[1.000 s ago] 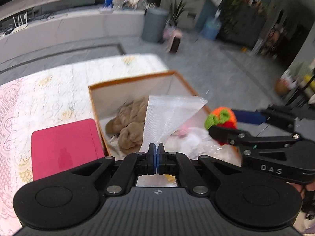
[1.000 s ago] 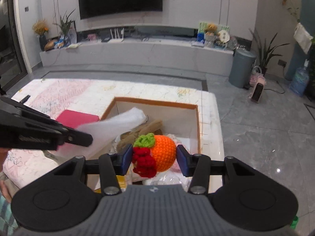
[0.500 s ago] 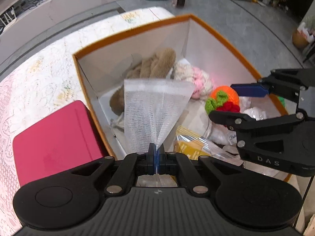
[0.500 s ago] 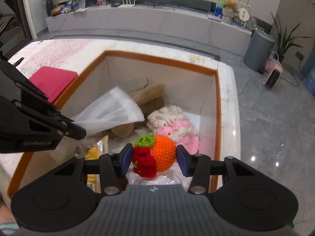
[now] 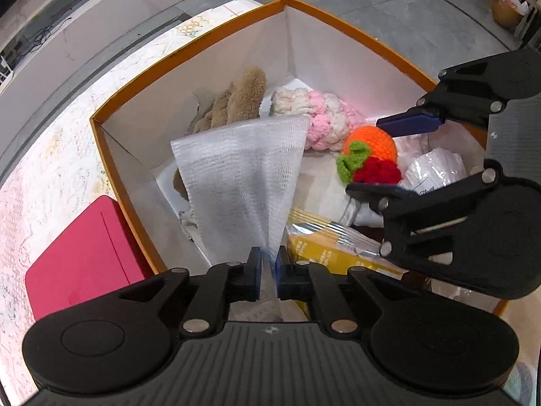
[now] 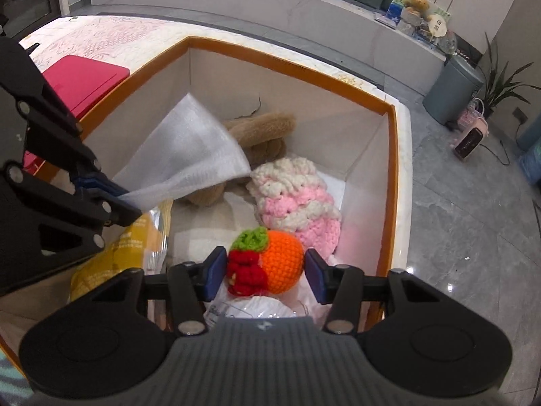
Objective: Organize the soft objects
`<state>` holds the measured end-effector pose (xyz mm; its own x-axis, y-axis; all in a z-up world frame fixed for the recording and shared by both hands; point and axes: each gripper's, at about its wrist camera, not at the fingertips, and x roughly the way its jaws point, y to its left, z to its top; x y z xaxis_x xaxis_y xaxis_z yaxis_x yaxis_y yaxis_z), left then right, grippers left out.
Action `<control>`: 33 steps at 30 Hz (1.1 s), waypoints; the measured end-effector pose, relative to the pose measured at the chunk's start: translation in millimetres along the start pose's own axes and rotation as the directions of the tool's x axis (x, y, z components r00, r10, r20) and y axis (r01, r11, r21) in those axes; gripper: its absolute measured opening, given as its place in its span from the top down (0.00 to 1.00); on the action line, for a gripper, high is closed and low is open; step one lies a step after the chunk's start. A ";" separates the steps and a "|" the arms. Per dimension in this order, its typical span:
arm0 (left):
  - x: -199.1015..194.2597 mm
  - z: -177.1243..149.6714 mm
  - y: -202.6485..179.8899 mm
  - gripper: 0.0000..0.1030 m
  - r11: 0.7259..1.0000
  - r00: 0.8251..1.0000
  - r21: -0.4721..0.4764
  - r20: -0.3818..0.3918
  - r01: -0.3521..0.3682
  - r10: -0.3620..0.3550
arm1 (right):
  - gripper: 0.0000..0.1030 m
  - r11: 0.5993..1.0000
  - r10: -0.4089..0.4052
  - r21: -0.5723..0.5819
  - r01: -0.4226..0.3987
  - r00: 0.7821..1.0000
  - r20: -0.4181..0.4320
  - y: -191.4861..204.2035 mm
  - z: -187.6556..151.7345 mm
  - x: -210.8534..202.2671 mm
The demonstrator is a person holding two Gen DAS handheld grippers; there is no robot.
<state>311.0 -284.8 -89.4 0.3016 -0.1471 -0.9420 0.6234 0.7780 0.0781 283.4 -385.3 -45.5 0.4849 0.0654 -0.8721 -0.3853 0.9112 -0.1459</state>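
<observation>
**Over the box: two soft things about to drop**

Above the orange-edged box (image 5: pixel 338 25), the left hand-held gripper (image 5: pixel 268 270) is opening; the white mesh sheet (image 5: pixel 240 182) hangs in the gap, barely pinched at one corner. It looks very light and floppy, so it should flutter down.

The right hand-held gripper (image 6: pixel 265 272) is opening too. The crochet orange (image 6: pixel 280 264) sits between its pads, which look just clear of it. It looks squishy and light; hold it round the middle.

Below lie a brown plush toy (image 6: pixel 263 132) and a pink-and-white knitted piece (image 6: pixel 297 199).
</observation>
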 end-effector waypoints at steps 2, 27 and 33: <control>-1.3 -1.3 -0.7 0.82 1.000 1.000 0.014 0.011 -0.005 0.005 | 0.49 1.000 0.002 -0.019 -0.002 1.000 -0.010 1.5 -0.2 -0.3; -147.4 -38.0 40.5 0.43 0.996 0.845 -0.091 0.533 0.010 0.040 | 0.28 0.996 -0.065 0.071 0.055 0.988 0.142 0.4 28.0 -94.6; -211.0 -104.1 47.4 0.43 0.985 0.755 -0.166 0.640 -0.052 0.147 | 0.27 0.984 -0.131 0.151 0.090 0.948 0.289 31.5 19.1 -170.1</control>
<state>201.9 -153.3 79.1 0.7807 -0.3871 -0.4906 0.4789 0.8749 0.0718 203.8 -359.9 107.2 0.7371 0.0602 -0.6731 -0.2168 0.9644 -0.1512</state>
